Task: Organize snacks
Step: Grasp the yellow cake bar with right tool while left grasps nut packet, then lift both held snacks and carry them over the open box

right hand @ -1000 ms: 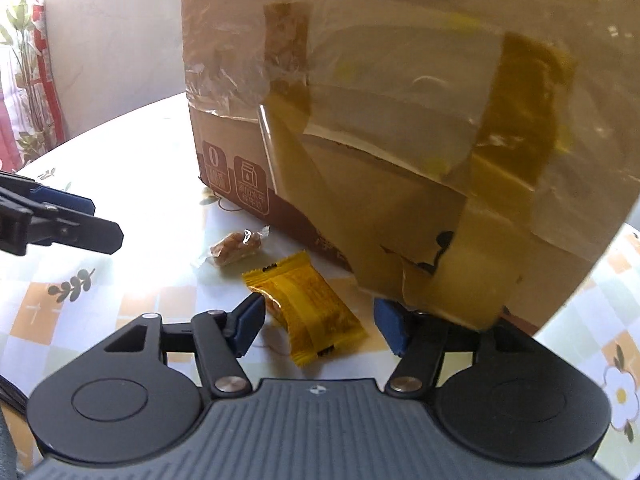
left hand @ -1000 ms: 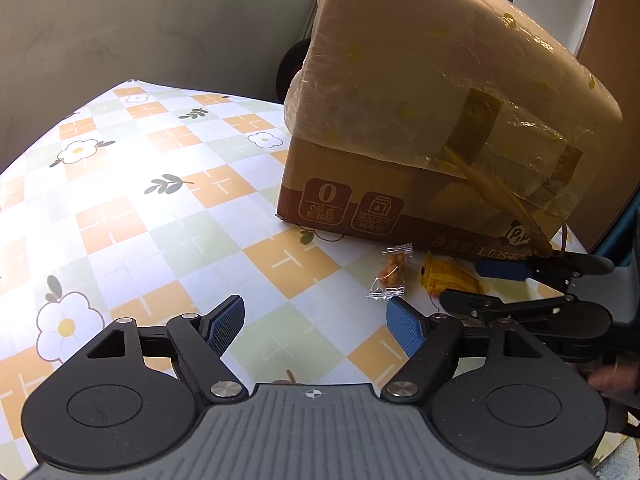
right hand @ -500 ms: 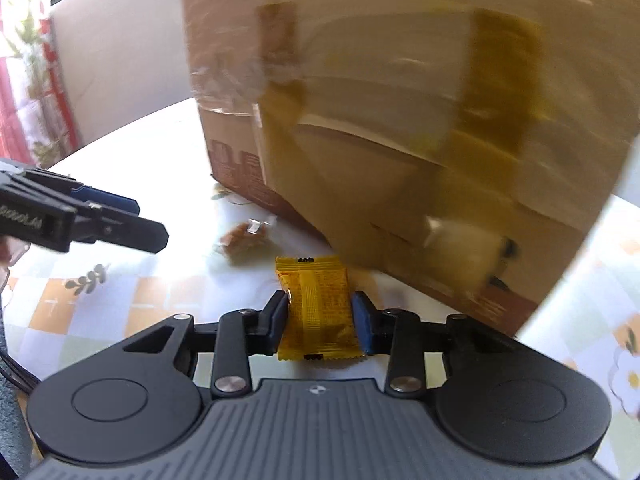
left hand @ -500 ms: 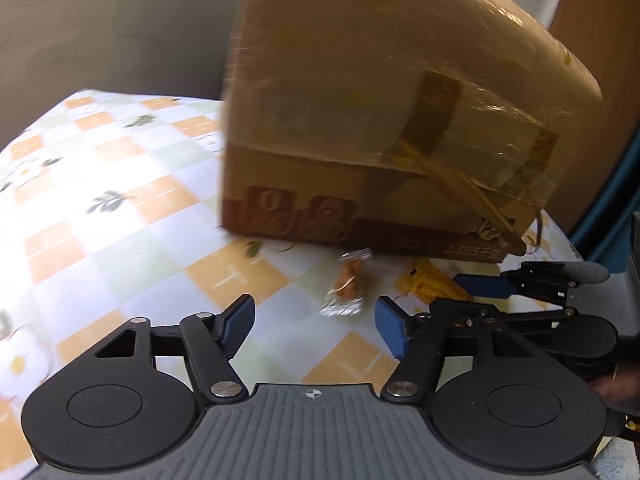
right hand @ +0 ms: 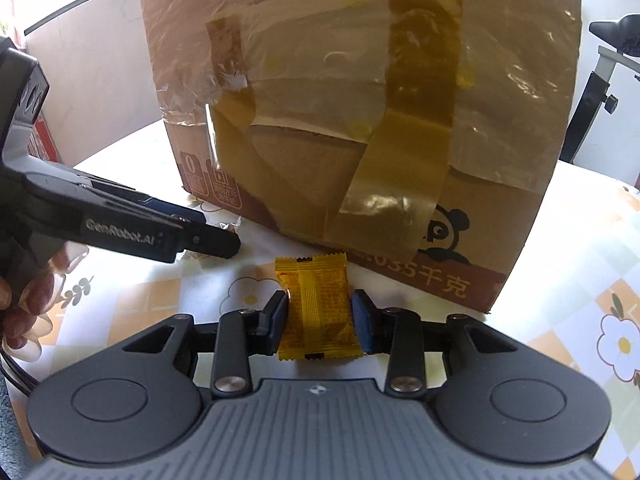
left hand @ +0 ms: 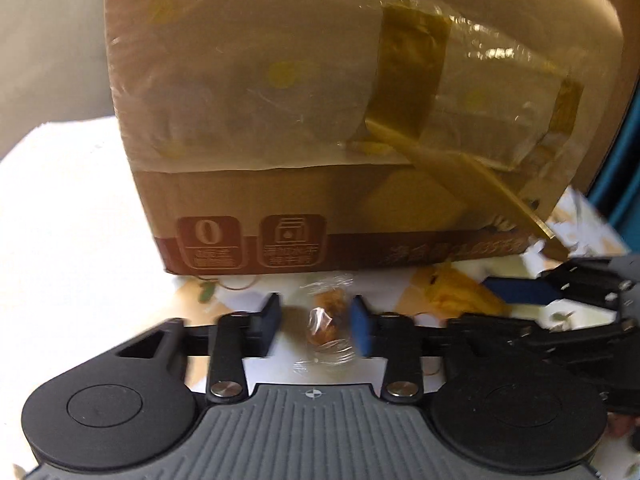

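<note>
A yellow snack packet (right hand: pixel 318 306) sits between the jaws of my right gripper (right hand: pixel 320 320), which is shut on it just above the table. A small clear-wrapped brown snack (left hand: pixel 326 322) lies on the table between the blue pads of my left gripper (left hand: pixel 316 324); the right pad touches it, the left pad stands a little apart. A tall taped cardboard box (left hand: pixel 340 120) stands right behind both snacks and also fills the right wrist view (right hand: pixel 360 120). The yellow packet (left hand: pixel 456 294) and right gripper (left hand: pixel 540 300) show at the right of the left wrist view.
The table has a checked flower-print cloth (right hand: pixel 580 300). The left gripper body (right hand: pixel 120 224) and the hand holding it reach in from the left of the right wrist view. A black stand (right hand: pixel 592 92) is behind the box at right.
My left gripper moved forward to the clear-wrapped snack and narrowed around it. My right gripper closed on the yellow packet and stayed on it, drawing back slightly from the box.
</note>
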{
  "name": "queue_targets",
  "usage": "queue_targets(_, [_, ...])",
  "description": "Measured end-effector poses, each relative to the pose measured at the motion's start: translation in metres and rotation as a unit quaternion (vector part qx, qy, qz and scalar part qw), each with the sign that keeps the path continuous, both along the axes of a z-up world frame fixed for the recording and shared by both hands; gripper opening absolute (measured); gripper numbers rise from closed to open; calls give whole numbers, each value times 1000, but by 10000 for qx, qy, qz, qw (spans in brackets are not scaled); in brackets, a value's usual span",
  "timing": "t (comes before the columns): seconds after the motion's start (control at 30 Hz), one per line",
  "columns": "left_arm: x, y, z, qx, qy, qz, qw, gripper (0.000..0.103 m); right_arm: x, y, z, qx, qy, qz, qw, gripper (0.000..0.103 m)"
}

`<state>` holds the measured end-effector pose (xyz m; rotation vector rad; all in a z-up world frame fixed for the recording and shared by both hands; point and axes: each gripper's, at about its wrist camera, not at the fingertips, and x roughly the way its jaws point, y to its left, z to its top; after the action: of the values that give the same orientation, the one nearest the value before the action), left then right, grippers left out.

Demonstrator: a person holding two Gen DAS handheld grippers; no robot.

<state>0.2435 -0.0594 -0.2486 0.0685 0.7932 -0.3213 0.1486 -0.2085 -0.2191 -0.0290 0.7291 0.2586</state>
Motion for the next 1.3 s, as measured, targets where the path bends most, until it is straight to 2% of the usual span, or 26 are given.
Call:
queue_targets(0.03, [-1, 1, 0, 22, -9, 48, 10000, 21, 0, 0, -1, -6, -4, -2, 10000, 38])
queue_targets(0.1, [-4, 5, 0, -163, 38, 87, 9998, 21, 1, 2, -2, -25, -12, -5, 10000, 38])
queue_targets(0.5, [-37, 18, -6, -535, 65, 253, 9982, 20, 3, 5, -5, -51, -31, -10, 10000, 38])
queue_targets(0.7, [-34, 23, -10, -645, 66, 317, 9974, 20, 3, 6, -5, -69, -36, -10, 10000, 38])
queue_targets(0.83, [-40, 33, -8, -645, 25, 276, 9975, 21, 3, 7, -5, -105, -47, -1, 9999, 38])
queue_targets(0.97, [-39, 38, -3, -741, 166, 421, 9962, 20, 3, 6, -5, -102, -48, 2, 9999, 38])
queue_targets(1.3, [-60, 43, 7, -625, 27, 443, 9971, 20, 2, 3, -5, 28, -56, 98, 9999, 38])
